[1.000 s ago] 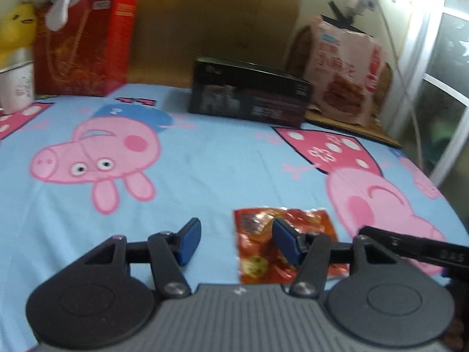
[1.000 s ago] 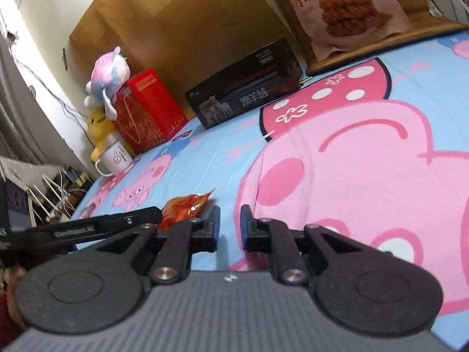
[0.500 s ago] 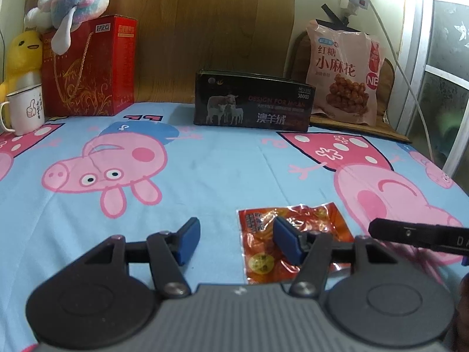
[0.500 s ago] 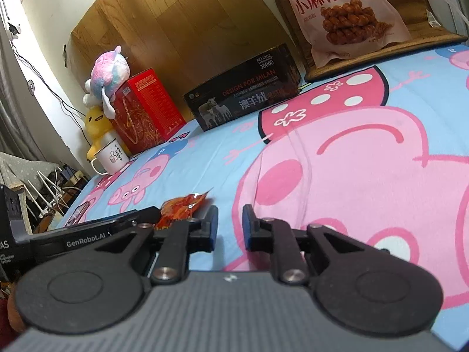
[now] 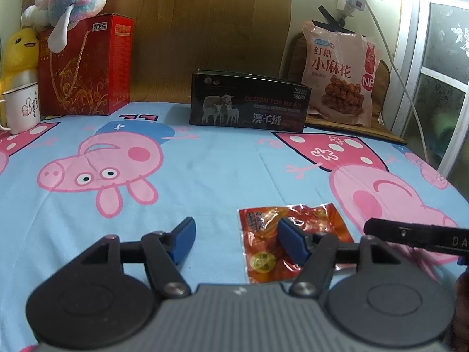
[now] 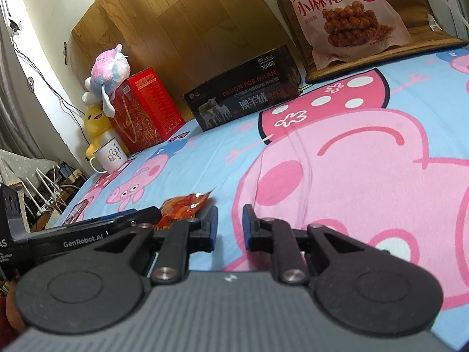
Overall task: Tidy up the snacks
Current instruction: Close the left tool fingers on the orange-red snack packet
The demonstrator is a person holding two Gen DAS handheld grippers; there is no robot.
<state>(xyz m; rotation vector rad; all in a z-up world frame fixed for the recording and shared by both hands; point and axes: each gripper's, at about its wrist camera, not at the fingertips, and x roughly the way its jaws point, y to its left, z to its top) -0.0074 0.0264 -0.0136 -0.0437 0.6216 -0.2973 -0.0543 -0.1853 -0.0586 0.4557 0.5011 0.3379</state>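
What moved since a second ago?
The left gripper has just been opening wider, with only sheet between its fingers. The red snack packet stayed flat on the sheet, untouched. The right gripper stayed narrowly open and empty.

The bed (image 5: 228, 164) is being viewed low and close from both wrist cameras, angled slightly downward toward the headboard (image 5: 205, 29). The black box (image 5: 249, 105), snack bag (image 6: 346, 14) and red packet (image 6: 184, 208) are being shared by both views.
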